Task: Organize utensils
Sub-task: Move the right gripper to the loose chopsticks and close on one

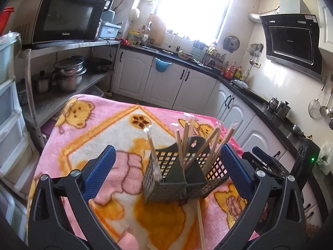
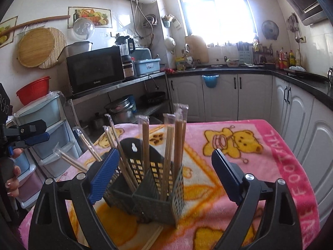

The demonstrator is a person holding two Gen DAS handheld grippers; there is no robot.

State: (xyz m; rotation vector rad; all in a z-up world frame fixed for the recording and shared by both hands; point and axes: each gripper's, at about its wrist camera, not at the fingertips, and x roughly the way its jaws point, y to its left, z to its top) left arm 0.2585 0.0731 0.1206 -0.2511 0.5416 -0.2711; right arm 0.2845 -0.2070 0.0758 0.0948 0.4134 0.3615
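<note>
Gaping wide and gripping nothing, the left gripper (image 1: pixel 167 164) and right gripper (image 2: pixel 164 170) both frame a dark lattice utensil caddy (image 1: pixel 183 175) standing on the pink teddy-bear blanket (image 1: pixel 116 137). Wrapped chopsticks (image 2: pixel 145 143) lean in its compartments. Only the left view shows a loose pair (image 1: pixel 200 225) lying in front of the caddy. Only the right view shows blanket lettering "FOOTBALL" (image 2: pixel 290 166). The microwave (image 2: pixel 94 73) reads "Galanz".

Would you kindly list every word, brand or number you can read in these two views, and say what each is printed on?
"Galanz": front of the black microwave, at its lower edge.
"FOOTBALL", preceded by "VE", its start cut off: pink border of the bear blanket.
Range hood: its label and stickers are too small to read.
Sauce bottles: labels blurred.
</note>
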